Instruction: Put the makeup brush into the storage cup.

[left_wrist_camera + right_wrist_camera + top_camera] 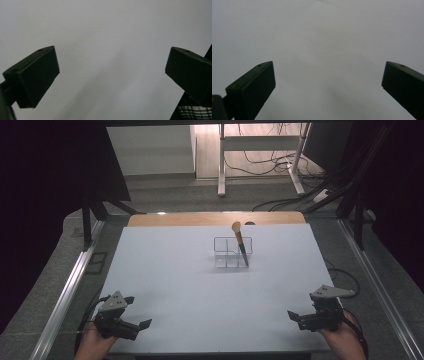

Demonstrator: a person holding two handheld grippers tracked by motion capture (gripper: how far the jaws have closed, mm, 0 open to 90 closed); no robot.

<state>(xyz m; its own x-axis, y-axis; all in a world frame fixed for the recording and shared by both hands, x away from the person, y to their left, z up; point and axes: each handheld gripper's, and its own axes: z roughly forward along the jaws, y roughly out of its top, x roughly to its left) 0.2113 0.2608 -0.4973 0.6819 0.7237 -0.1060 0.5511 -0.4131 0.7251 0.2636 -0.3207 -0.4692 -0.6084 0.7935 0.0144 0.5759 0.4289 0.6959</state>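
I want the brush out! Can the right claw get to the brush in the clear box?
Probably yes. The right claw is open, and only bare table lies between it and the brush, which leans out of the clear box with its top free.

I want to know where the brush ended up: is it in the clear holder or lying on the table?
In. The brush stands tilted in the clear holder, handle down, bristles above the rim.

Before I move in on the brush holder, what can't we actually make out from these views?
- Clear organizer, high view: too small and see-through to count its compartments.
- Makeup brush: which compartment holds its handle tip is unclear.
- Dark mark on the table's wooden far edge: too small to identify.
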